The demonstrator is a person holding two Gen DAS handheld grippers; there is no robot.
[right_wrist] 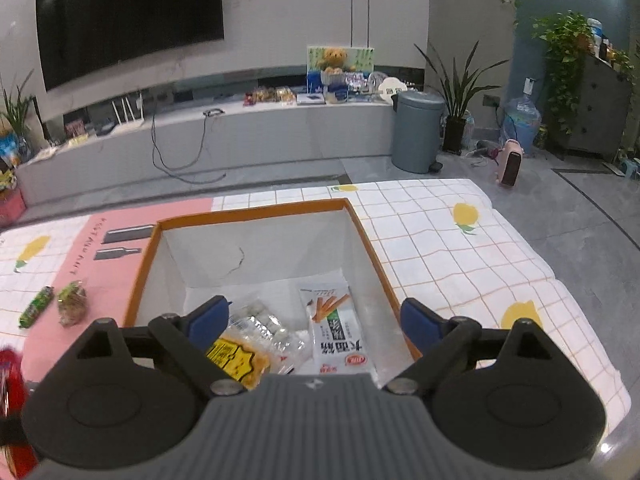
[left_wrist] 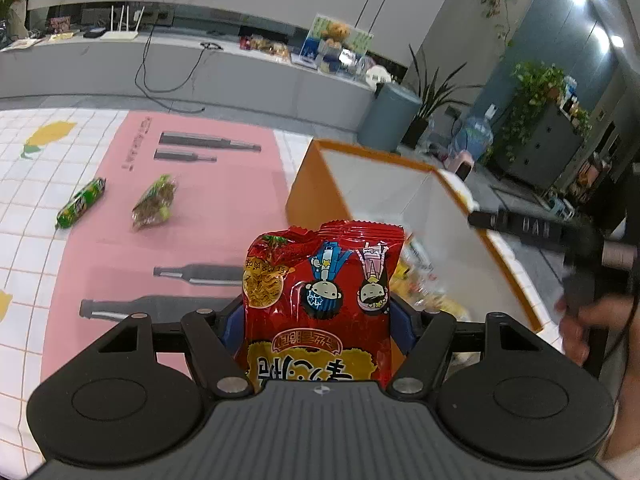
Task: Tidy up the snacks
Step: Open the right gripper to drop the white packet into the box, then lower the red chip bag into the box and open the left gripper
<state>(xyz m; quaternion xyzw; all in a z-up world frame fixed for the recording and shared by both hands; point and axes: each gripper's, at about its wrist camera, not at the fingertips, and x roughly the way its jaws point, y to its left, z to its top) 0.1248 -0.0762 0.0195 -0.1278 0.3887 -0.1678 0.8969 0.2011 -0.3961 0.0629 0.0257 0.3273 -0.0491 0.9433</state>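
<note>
My left gripper (left_wrist: 318, 320) is shut on a red noodle snack packet (left_wrist: 320, 300) with cartoon figures, held above the pink mat just left of the orange-rimmed white box (left_wrist: 400, 200). My right gripper (right_wrist: 314, 320) is open and empty, hovering over the near side of the box (right_wrist: 256, 210). Inside the box lie a white stick-snack packet (right_wrist: 340, 332), a clear packet (right_wrist: 264, 324) and a yellow packet (right_wrist: 236, 358). A green tube snack (left_wrist: 82, 202) and a green-brown packet (left_wrist: 154, 202) lie on the mat; they also show in the right wrist view, the tube (right_wrist: 36, 306) and the packet (right_wrist: 72, 304).
The table carries a checked lemon-print cloth (right_wrist: 460, 260) and a pink mat (left_wrist: 200, 208). The right gripper's body and the person's hand (left_wrist: 580, 320) show at the right of the left wrist view. A grey bin (right_wrist: 416, 132) and plants stand beyond the table.
</note>
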